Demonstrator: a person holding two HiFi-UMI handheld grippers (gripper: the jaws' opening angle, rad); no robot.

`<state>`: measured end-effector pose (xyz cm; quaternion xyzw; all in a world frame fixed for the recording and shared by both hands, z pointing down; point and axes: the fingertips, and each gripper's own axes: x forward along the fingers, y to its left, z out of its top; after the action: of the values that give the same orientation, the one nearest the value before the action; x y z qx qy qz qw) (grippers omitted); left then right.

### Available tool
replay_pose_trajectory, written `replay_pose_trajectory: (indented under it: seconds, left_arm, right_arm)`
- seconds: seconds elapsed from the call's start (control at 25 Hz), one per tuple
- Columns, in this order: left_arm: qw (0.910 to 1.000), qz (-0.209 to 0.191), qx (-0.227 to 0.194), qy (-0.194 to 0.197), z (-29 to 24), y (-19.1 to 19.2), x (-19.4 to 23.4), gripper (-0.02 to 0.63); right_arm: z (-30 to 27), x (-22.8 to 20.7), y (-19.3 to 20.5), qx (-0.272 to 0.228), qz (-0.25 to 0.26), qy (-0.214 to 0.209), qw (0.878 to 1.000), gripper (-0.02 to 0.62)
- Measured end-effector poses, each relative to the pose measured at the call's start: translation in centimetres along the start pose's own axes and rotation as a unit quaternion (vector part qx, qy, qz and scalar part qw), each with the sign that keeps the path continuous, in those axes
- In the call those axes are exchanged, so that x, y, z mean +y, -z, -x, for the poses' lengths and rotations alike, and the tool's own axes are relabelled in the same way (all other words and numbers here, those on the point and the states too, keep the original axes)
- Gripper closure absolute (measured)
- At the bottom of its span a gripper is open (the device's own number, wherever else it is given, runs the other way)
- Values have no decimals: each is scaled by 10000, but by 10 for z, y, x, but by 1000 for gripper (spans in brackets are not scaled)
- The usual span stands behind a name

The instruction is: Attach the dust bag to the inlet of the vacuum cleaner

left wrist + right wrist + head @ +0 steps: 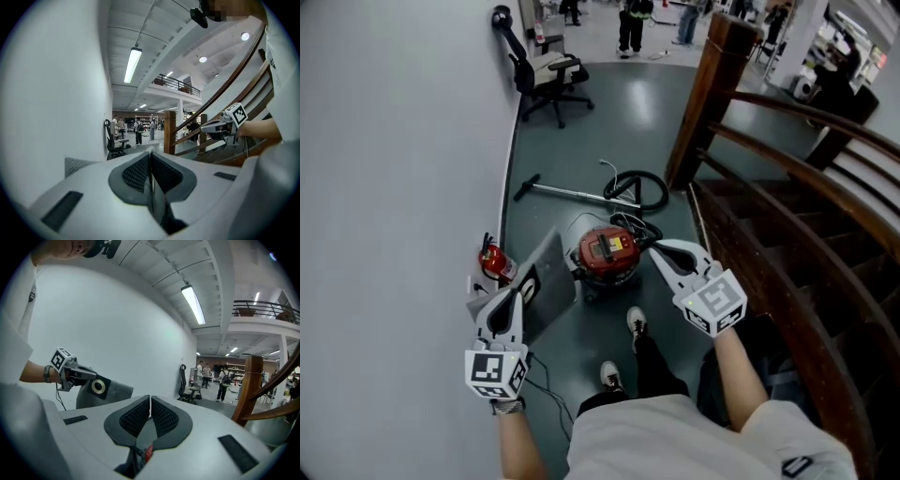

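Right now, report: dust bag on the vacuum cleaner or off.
Off: the left gripper holds the dust bag, apart from the red vacuum cleaner.

White left gripper (pixel 527 291) and right gripper (pixel 656 250) carry black-and-white marker cubes (pixel 496 371).

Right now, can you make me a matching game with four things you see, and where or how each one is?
Things:
1. vacuum cleaner
2. dust bag
3. office chair
4. right gripper

Places or states:
A. gripped by the left gripper
B. fingers shut, nothing between them
C. red, on the floor in front of the person's feet
D. black, far off beside the white wall

Pairs: 1-C, 2-A, 3-D, 4-B
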<state>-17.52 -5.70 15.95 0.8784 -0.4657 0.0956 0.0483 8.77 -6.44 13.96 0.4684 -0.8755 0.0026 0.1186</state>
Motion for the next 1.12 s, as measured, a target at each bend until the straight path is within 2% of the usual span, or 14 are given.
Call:
replay_pose_trajectory:
  seconds: [0.12, 0.24, 0.48, 0.72, 0.96, 1.12]
  left_arm:
    - [9999, 17, 13, -119, -6, 0, 4, 586]
    - [9997, 30, 43, -218, -9, 2, 3, 586]
    - [9986, 265, 212, -402, -18, 28, 8, 586]
    - [9962, 510, 354, -613, -33, 70, 21, 586]
    - [9931, 645, 409, -889, -59, 105, 39, 586]
    - [9913, 686, 504, -1006, -77, 140, 49, 586]
  right_arm:
    - [-9, -2, 2, -11, -24, -132, 9999, 568]
    - [-15, -13, 2, -8, -117, -71, 9999, 568]
    - [-31, -30, 25, 158, -159, -114, 9997, 566]
    - [-61, -40, 68, 420, -258, -297, 9983, 566]
    - [-106, -55, 116, 574, -259, -485, 9968, 566]
    - [-135, -57, 154, 820, -218, -681, 9941, 566]
